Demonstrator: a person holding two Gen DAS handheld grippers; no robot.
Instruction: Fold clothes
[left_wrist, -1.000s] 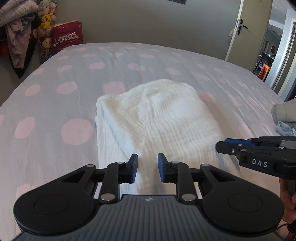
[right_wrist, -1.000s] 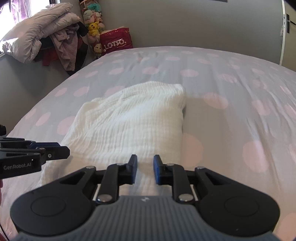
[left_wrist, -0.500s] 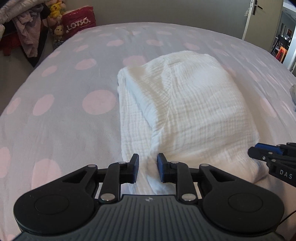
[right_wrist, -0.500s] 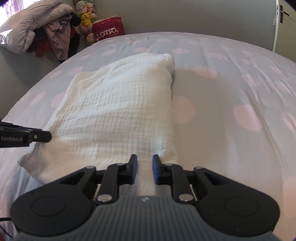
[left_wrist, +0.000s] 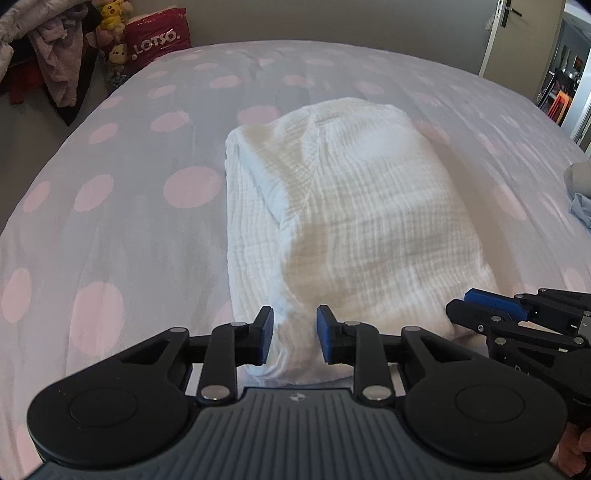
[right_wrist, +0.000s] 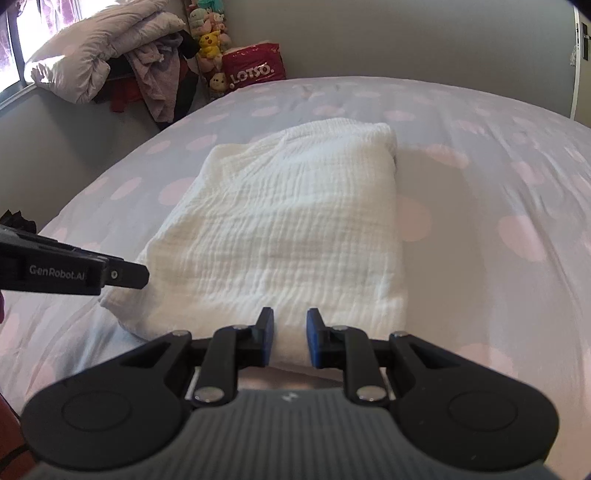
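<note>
1. White muslin garment (left_wrist: 354, 206), crinkled and already folded into a thick oblong, lying mid-bed on the spotted sheet (left_wrist: 122, 206), long axis running from 6 o'clock to 12 o'clock in both wrist views
2. Left gripper (left_wrist: 294, 334) at the 6 o'clock end of the garment, toward its left corner; jaws narrowly parted, cloth showing in the gap, though contact of the pads with it cannot be told
3. Right gripper (right_wrist: 290, 339) at the same near hem, toward the right corner; jaws likewise parted by a narrow gap with white fabric between the blue pads (right_wrist: 313, 338), grip not confirmed
4. Seen from the left wrist view, right gripper entering from 3 o'clock, tips just beside the near right corner
5. Step in hand, as judged: taking up the near edge at both corners for a further fold toward 12 o'clock
6. Next move calls for closing firmly on all layers at once, lifting both corners evenly and carrying them over to the far edge
7. Risk: pinching only the top layer and so pulling the earlier fold apart
8. Loose clothes (left_wrist: 580, 206) at 3 o'clock, well apart
</note>
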